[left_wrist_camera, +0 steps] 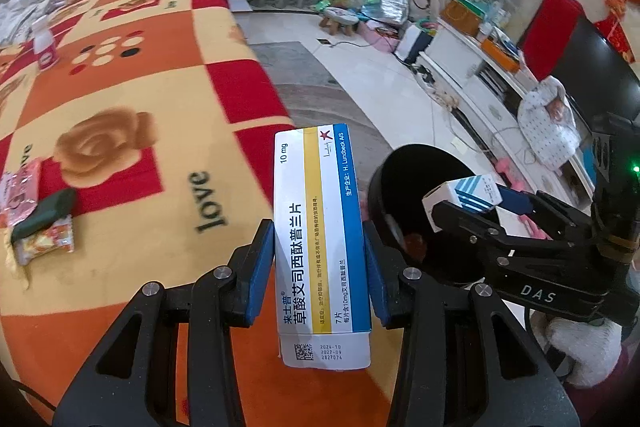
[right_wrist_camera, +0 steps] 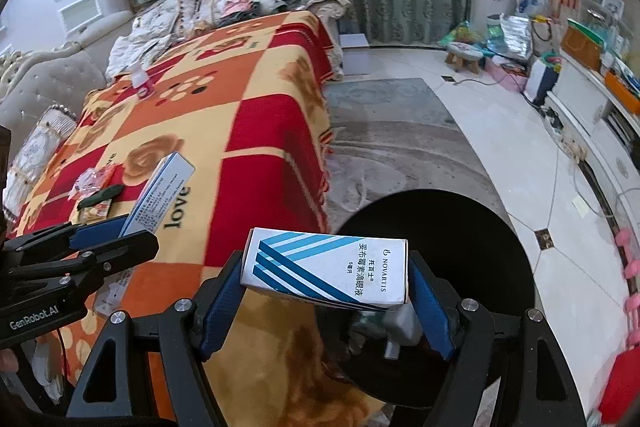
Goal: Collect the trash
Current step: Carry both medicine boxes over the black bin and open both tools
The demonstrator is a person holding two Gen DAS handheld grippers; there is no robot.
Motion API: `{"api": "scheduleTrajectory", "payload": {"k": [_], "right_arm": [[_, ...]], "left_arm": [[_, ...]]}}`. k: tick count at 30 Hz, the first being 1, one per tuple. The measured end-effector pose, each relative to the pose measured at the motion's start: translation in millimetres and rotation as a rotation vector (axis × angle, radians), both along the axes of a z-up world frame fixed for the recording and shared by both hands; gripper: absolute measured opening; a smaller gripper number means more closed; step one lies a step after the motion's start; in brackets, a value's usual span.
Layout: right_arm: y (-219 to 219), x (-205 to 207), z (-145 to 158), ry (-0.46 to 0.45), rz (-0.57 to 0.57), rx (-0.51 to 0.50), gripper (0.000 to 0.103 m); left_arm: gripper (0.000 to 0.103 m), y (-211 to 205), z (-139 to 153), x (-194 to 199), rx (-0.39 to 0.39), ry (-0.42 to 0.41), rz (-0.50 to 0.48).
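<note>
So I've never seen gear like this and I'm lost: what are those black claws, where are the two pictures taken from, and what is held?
They are hand-held grippers with a camera on each, looking along the fingers. In the left view, the left gripper clamps a white, yellow and blue medicine box. In the right view, the right gripper clamps a blue-striped Novartis box beside a black bin. Snack wrappers and a small bottle lie on the patterned blanket.

Medicine boxes: 2, namely 1 yellow-and-blue striped box (left_wrist_camera: 320,227) and 1 blue-striped Novartis box (right_wrist_camera: 326,274). Black bin (right_wrist_camera: 472,227): 1. Snack wrappers: 2, at 9 o'clock on the blanket (left_wrist_camera: 160,87), 1 pink (left_wrist_camera: 18,193), 1 orange (left_wrist_camera: 46,241). White bottle (left_wrist_camera: 45,45): 1. Wooden stool (left_wrist_camera: 339,19): 1.
</note>
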State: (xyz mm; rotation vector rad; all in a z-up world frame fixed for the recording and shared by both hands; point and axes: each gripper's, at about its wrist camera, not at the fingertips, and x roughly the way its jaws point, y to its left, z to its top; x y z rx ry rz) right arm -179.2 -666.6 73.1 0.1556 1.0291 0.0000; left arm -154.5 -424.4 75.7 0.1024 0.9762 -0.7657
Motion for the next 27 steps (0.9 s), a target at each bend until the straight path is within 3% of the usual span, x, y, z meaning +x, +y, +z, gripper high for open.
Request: {"api": "scheduleTrajectory", "payload": {"k": [27], "right_arm": [[-70.9,-23.1,-21.2,0.057,-0.135,-0.006,0.075]], "left_arm": [[0.04,-78.6,-12.5,-6.5,-0.031,0.09,-0.14]]}}
